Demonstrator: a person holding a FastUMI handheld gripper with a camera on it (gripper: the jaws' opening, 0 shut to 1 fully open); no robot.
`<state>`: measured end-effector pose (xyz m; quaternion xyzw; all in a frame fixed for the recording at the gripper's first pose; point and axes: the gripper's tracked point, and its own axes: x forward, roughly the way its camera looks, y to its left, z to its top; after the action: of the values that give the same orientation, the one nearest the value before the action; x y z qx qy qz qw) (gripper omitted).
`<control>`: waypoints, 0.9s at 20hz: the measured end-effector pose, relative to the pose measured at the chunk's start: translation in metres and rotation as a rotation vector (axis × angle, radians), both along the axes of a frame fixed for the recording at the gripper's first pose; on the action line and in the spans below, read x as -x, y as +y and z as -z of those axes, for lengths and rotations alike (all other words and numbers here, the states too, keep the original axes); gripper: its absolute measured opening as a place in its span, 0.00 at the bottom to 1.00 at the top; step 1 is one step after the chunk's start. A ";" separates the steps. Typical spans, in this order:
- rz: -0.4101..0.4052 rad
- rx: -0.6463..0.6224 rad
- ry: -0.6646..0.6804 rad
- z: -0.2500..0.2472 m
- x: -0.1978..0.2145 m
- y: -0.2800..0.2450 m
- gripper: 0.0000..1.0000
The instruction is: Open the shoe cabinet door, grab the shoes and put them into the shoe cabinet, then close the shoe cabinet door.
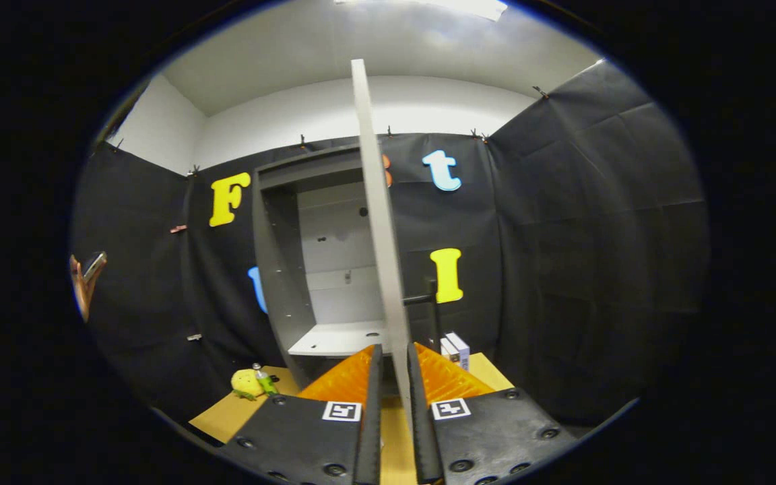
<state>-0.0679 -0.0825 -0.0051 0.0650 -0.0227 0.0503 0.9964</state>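
Observation:
The grey shoe cabinet (280,269) stands open against the booth wall, with a pale shelf (337,340) low inside and nothing on it that I can see. Its door (378,222) is swung out edge-on toward me, running from high above down between my fingers. A dark handle (428,300) sticks out on the door's right face. My gripper (393,367) is closed on the door's lower edge, one finger pressing each face.
A yellow plush toy (246,382) and a small green bottle (265,379) lie on the brown floor board (226,417) left of the cabinet. A white box (457,349) stands right of the door. A person's hand holding a phone (85,279) shows far left.

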 end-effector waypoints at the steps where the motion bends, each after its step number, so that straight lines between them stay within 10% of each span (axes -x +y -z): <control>1: -0.013 -0.002 0.001 0.002 0.002 0.010 0.42; 6: -0.137 -0.013 0.159 0.071 -0.008 0.100 0.97; 18: -0.103 0.135 0.646 0.344 -0.037 0.140 0.99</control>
<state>-0.0305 0.0575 -0.3494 0.0123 0.3008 0.0789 0.9503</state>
